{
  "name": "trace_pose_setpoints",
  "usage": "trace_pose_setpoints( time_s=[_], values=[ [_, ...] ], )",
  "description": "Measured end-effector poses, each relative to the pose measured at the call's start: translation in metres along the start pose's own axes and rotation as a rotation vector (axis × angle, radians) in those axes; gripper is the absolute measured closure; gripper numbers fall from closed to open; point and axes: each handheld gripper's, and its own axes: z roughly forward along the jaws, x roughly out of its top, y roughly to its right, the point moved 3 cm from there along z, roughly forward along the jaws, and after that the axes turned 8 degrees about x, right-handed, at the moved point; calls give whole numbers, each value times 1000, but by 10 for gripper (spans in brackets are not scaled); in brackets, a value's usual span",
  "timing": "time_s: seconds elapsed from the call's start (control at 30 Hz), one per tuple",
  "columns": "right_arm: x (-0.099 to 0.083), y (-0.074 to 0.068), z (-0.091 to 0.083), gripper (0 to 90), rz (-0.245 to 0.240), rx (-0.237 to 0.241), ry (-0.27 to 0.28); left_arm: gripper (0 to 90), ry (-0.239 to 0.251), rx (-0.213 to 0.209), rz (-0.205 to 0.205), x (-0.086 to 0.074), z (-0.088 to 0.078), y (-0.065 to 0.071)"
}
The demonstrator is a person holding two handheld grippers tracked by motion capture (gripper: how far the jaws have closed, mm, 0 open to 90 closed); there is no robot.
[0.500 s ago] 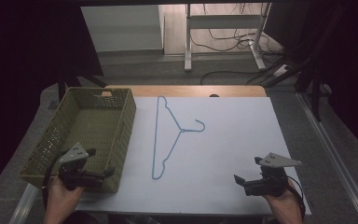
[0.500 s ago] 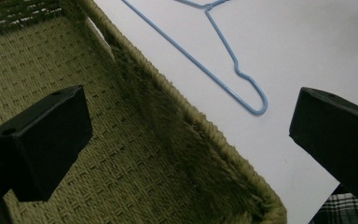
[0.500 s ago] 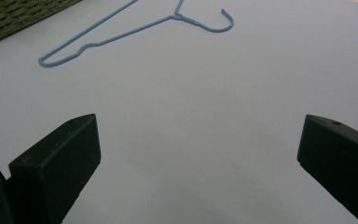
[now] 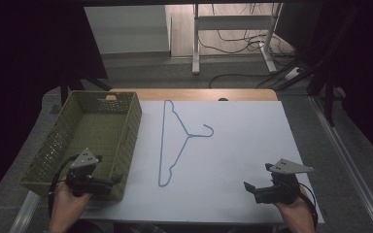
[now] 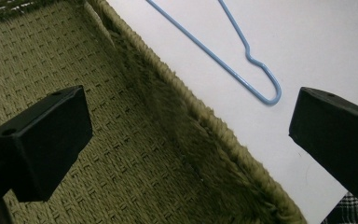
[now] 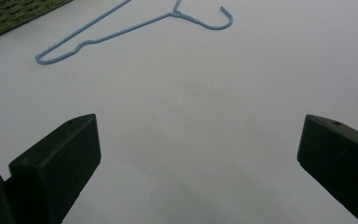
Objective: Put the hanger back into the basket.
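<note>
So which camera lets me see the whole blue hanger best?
The high view: the whole hanger lies flat on the white table, hook and both ends in sight, beside the basket. The right gripper view shows most of it, cut off at the top edge. The left gripper view catches just one end.

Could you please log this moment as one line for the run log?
left gripper: open, over basket corner | right gripper: open, empty | blue wire hanger: flat on table, untouched

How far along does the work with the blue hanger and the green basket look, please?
Nothing looks done yet: the blue hanger lies flat on the white sheet beside the green basket, untouched. The left gripper hangs open over the basket's near corner; the right gripper is open too. Grasping remains.
</note>
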Motion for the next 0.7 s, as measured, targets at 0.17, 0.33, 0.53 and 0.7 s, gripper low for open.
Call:
trace_pose_setpoints(
  time_s=[0.17, 0.33, 0.53, 0.7],
  values=[
    [0, 0, 0, 0, -6, -10, -5, 0, 10, -15, -10, 3, 0, 2],
    [0, 1, 0, 0, -9, -20, -7, 0, 35, -23, -5, 16, -3, 4],
    [0, 1, -1, 0, -13, -26, -7, 3, 24, -44, 4, 30, -4, 10],
    [1, 1, -2, 0, -17, -40, -5, 3, 12, -54, 12, 44, 1, 18]
  ],
)
